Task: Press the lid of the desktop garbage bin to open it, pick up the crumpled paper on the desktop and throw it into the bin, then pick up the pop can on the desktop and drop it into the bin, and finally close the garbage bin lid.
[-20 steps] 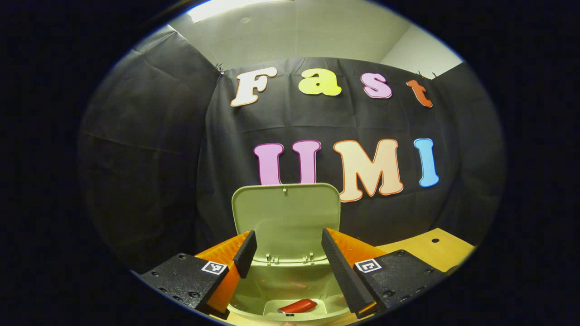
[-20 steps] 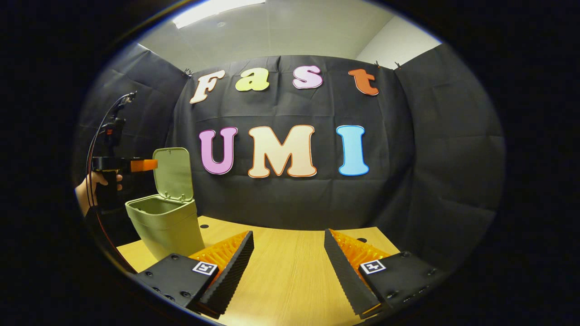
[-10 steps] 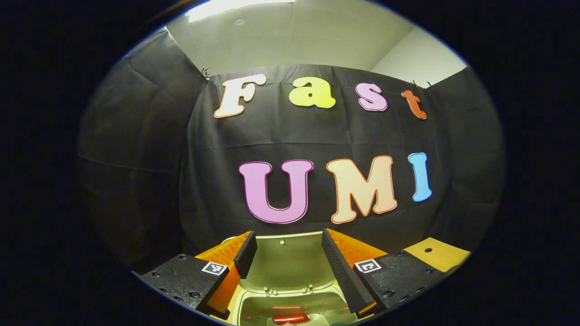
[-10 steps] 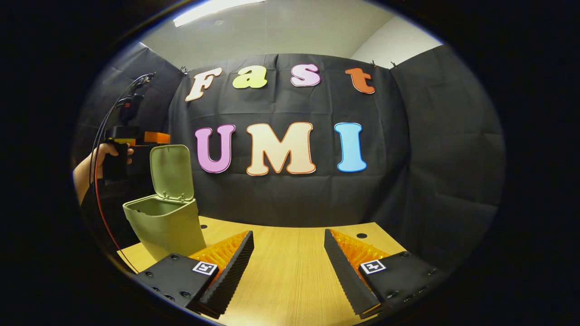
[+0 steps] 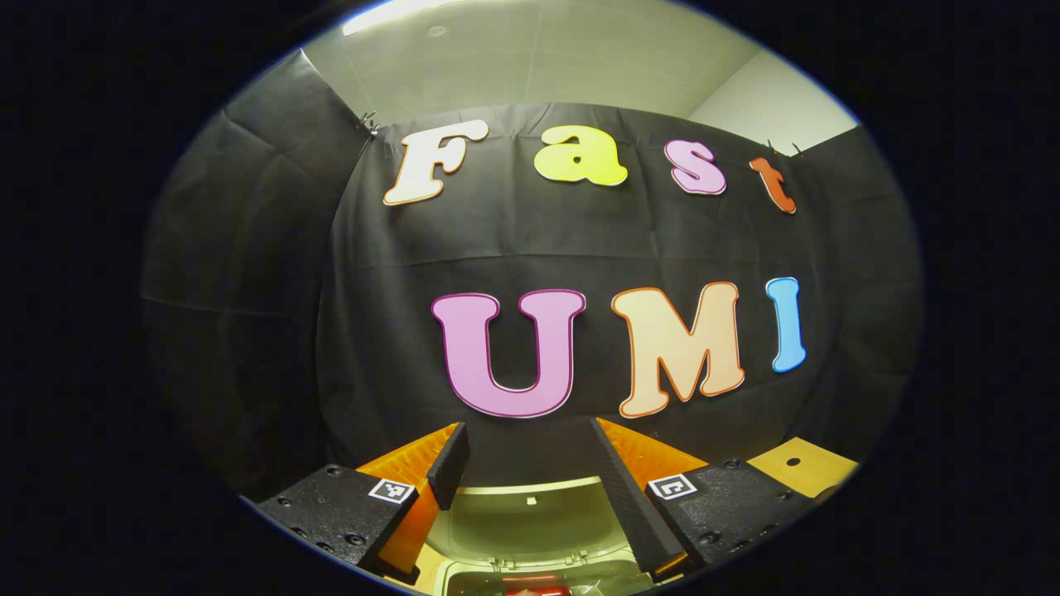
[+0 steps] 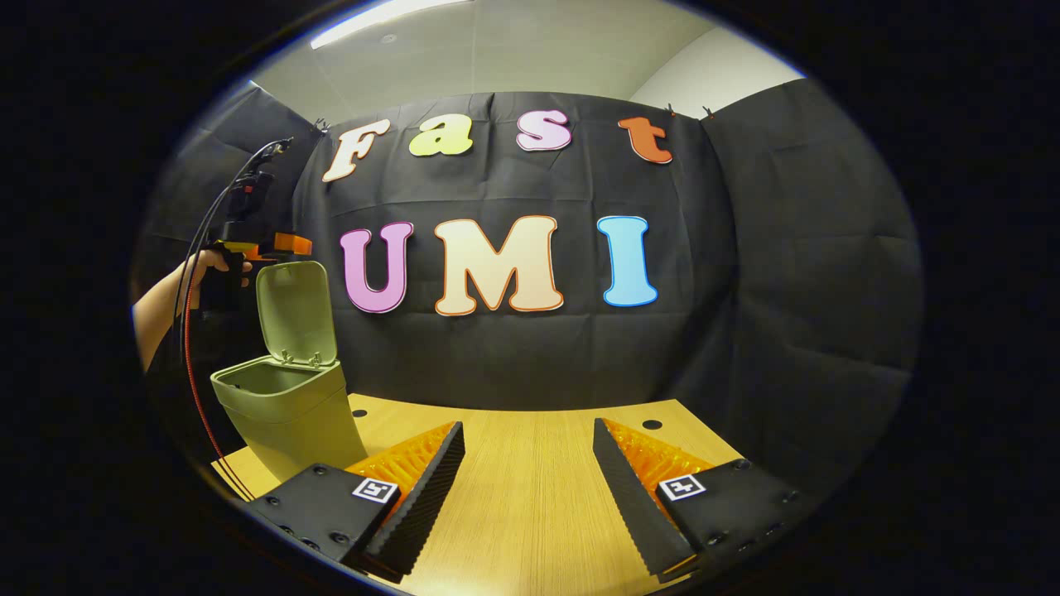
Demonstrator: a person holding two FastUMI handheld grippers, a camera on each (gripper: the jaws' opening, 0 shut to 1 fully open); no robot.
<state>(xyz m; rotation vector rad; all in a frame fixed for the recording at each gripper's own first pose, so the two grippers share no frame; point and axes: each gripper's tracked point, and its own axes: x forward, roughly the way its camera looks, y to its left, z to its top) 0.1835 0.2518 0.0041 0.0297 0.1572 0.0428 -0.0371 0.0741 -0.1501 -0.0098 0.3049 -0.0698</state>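
Left gripper point(image 5: 526, 480) spread wide above upright lid point(image 5: 530, 517), possibly a red can below; right gripper point(image 6: 528, 488) parted, bin point(image 6: 286, 406) far left on surface point(image 6: 530, 497).

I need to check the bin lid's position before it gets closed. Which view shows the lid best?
The right gripper view: the lid stands open, whole, above the bin. The left gripper view catches just its top part between the tongs.

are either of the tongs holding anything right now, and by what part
Nothing is held. The left tongs are open above the raised bin lid, and the right tongs are open over the bare table.
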